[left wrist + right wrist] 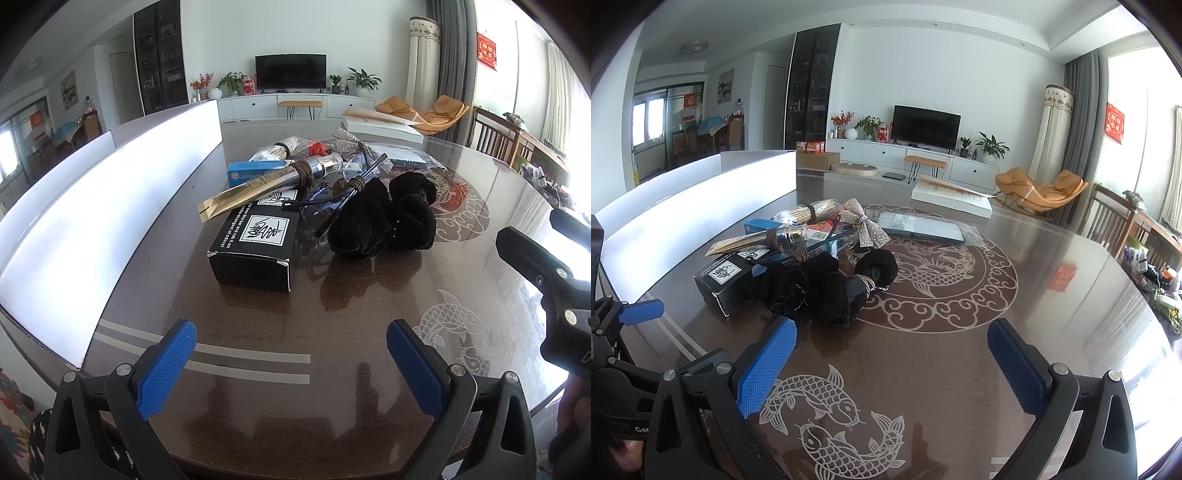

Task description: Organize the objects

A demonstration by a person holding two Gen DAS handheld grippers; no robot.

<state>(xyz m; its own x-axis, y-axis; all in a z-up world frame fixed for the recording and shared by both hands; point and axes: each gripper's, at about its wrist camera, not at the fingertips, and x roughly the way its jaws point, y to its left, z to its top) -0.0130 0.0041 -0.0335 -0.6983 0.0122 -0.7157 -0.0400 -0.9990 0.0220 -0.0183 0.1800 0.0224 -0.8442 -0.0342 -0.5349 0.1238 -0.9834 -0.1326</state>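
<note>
Both grippers spread and empty above the table, clutter pile ahead.

Left gripper [291, 341] jaws wide apart, nothing between, hovering over the dark glossy table [332, 369]; right gripper [892, 345] likewise spread, empty, over the fish inlay. Pile sits mid-table beside a white open box [92, 206]: black carton [255, 247] at the front, gold-sheathed tube [258, 184] lying across it, black velvet scrunchies [384, 218] touching its right side, glasses [325, 206] between them, silver bow [862, 225] and a bagged flat item [923, 227] behind.
</note>
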